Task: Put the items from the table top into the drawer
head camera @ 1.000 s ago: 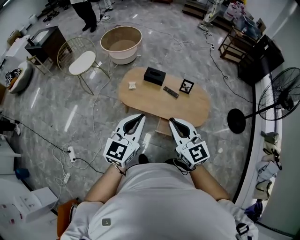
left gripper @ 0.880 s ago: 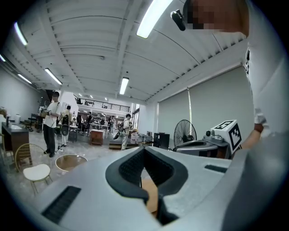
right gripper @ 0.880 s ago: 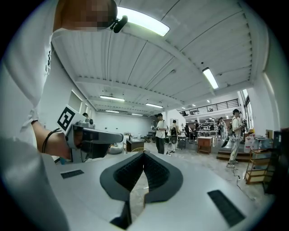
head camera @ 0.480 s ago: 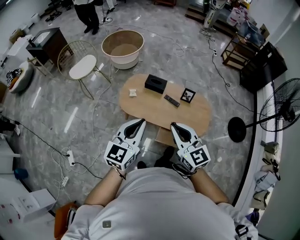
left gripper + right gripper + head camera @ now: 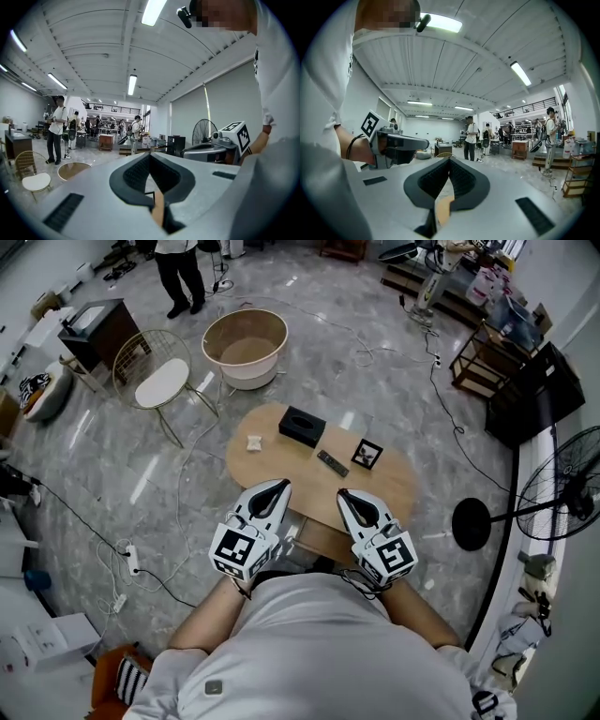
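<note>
An oval wooden table (image 5: 394, 486) stands in front of me in the head view. On it lie a black box (image 5: 302, 427), a small white item (image 5: 253, 442), a dark remote (image 5: 332, 462) and a small black picture frame (image 5: 367, 455). A wooden part (image 5: 319, 540), perhaps the drawer, shows below the table's near edge. My left gripper (image 5: 275, 487) and right gripper (image 5: 343, 496) are held side by side at that near edge, both shut and empty. The left gripper (image 5: 149, 155) and the right gripper (image 5: 449, 160) point level across the room, tips together.
Beyond the table stand a round tub (image 5: 245, 337) and a wire chair with a white seat (image 5: 161, 382). A standing fan (image 5: 567, 482) with a round base (image 5: 472, 524) is at the right. Cables and a power strip (image 5: 131, 559) lie on the floor at the left. A person (image 5: 183, 268) stands far back.
The table has drawn closer in the head view. Both grippers have moved forward with my body and now reach its near edge. Their jaws stay shut.
</note>
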